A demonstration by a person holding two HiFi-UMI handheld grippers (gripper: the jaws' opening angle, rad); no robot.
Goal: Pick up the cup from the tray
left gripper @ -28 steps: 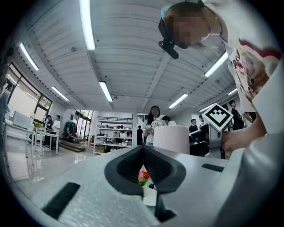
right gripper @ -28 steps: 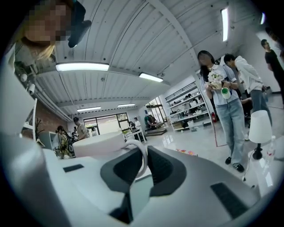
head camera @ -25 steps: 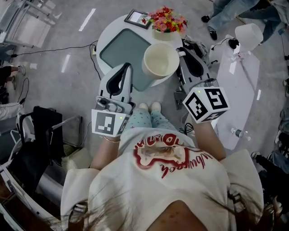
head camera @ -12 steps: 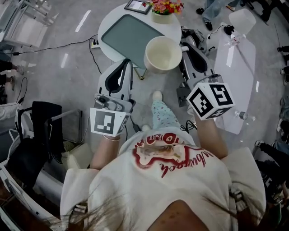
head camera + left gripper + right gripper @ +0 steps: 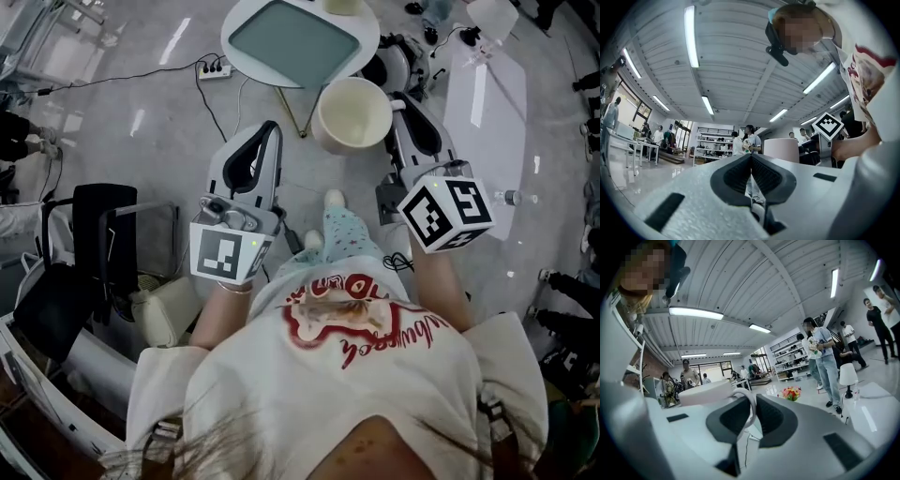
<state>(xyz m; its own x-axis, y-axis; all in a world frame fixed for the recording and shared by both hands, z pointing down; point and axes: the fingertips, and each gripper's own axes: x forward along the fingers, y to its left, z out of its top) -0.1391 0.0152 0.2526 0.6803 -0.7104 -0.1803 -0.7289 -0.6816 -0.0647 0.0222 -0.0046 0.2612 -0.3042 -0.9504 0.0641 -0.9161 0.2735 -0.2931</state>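
Observation:
The cream cup point(image 5: 354, 112) hangs in the air beside the round table, off the grey-green tray point(image 5: 295, 42). My right gripper point(image 5: 400, 97) is shut on the cup's handle point(image 5: 749, 405), which shows as a white loop between the dark pads; the cup's body point(image 5: 704, 392) lies to their left. My left gripper point(image 5: 272, 127) is held level with it on the left, jaws shut with nothing in them point(image 5: 751, 157). In the left gripper view the cup point(image 5: 782, 150) stands just right of the jaw tips.
The round white table point(image 5: 236, 28) is at the top, a long white table point(image 5: 483, 122) with a lamp point(image 5: 492, 14) at right. A power strip point(image 5: 214, 67) and cables lie on the floor. A black chair point(image 5: 94, 244) stands at left. People stand in the room.
The cup and both grippers have drawn back from the round table, which has slid toward the top of the head view. The cup now hangs over the floor rather than over the tray.

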